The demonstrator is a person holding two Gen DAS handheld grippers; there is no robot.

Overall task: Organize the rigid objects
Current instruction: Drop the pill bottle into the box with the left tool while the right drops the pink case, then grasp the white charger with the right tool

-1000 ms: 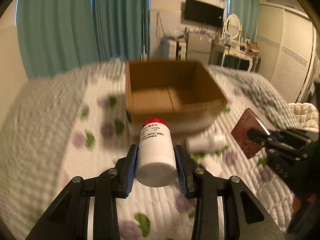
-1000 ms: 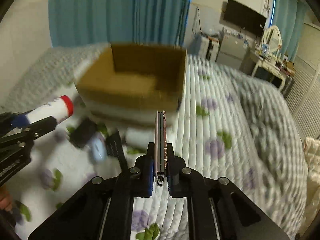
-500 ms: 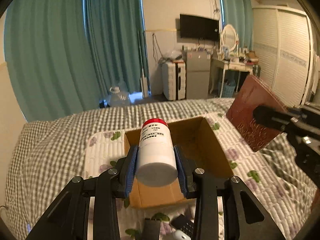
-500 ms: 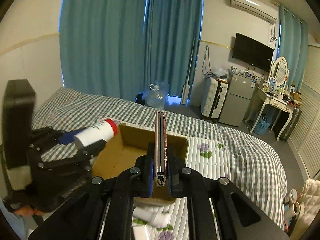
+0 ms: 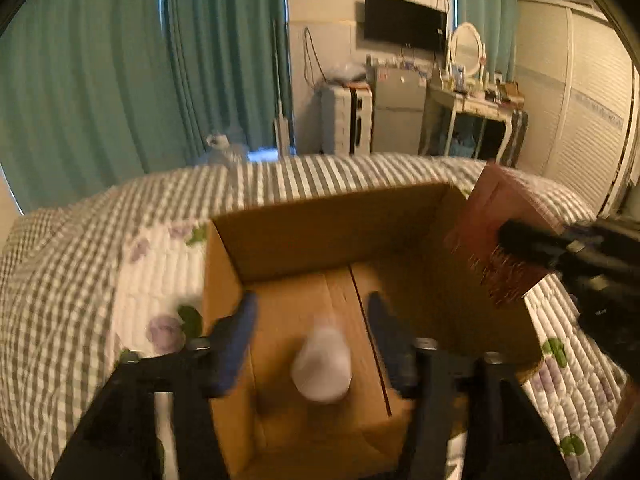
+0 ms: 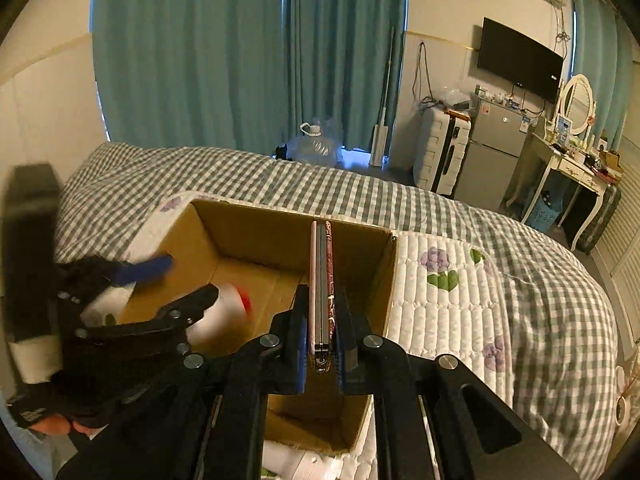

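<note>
Hovering over the open cardboard box (image 5: 340, 240), the left gripper (image 5: 312, 320) has its jaws spread wide, and the blurred white bottle (image 5: 322, 364) sits free between them above the box floor. At 3 o'clock in the left view, the right gripper (image 6: 322, 336) clamps a thin phone (image 6: 321, 280) edge-up over the box's near wall, beside the right rim.

I am facing long teal curtains (image 6: 224, 52) hanging across the far wall, with daylight glowing at their foot beside a clear plastic water jug (image 6: 314, 146). A grey-and-white checked bedspread (image 6: 520, 248) is covering the bed. Along the cream wall, a black flat television (image 6: 518, 60) is hanging above a white ribbed suitcase (image 6: 438, 156), a small grey fridge (image 6: 494, 152) and a white dressing table (image 6: 568, 172) carrying an oval mirror (image 6: 578, 98).
</note>
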